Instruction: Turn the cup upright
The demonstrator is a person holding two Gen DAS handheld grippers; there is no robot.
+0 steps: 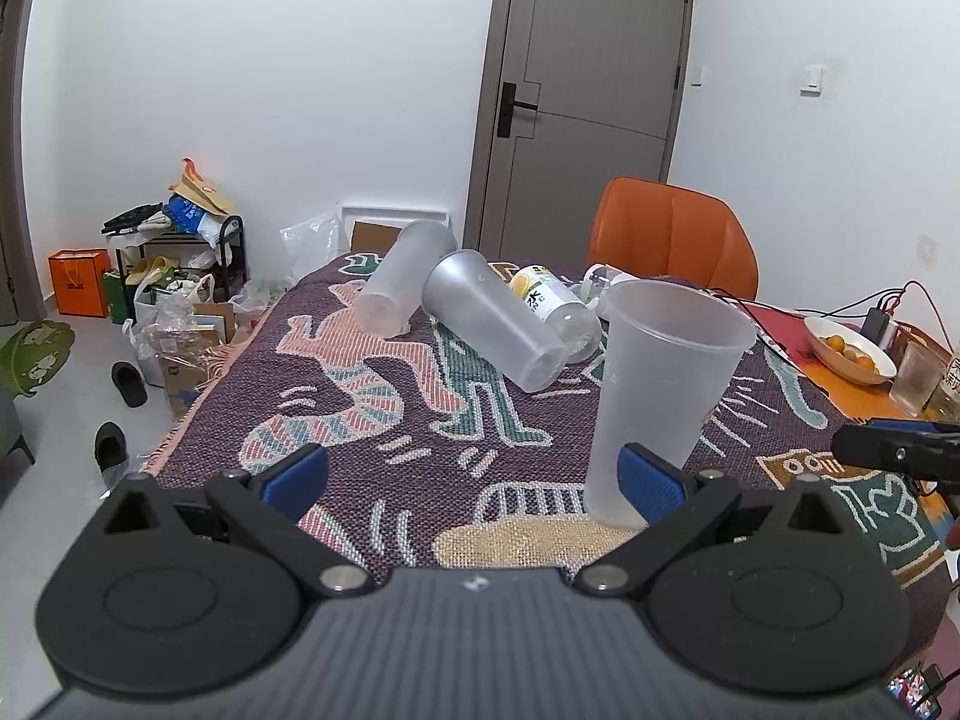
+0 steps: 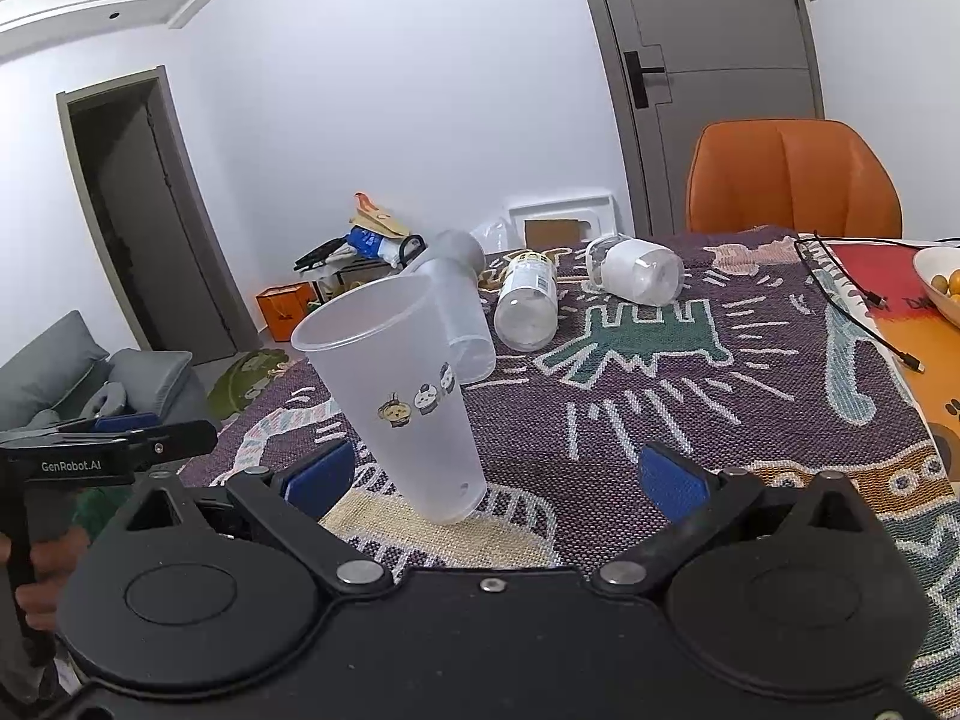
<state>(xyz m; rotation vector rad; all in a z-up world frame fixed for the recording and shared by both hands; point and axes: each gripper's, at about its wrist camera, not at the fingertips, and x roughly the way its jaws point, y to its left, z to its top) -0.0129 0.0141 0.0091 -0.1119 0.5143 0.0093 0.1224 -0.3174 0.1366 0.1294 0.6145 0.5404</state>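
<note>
Left wrist view shows the frosted cup (image 1: 660, 384) standing mouth-up on the patterned cloth (image 1: 384, 420) over the worktop. The left hand-held gripper (image 1: 474, 477) is wide open, and its right blue pad sits just beside the cup's bottom. In the right wrist view the same cup (image 2: 399, 396), with little cartoon faces, stands between the blue pads of the right hand-held gripper (image 2: 510, 477), nearer the left pad; this one is wide open too. Behind the cup, two more cups (image 1: 444, 306) and a bottle (image 2: 527, 300) lie on their sides.
</note>
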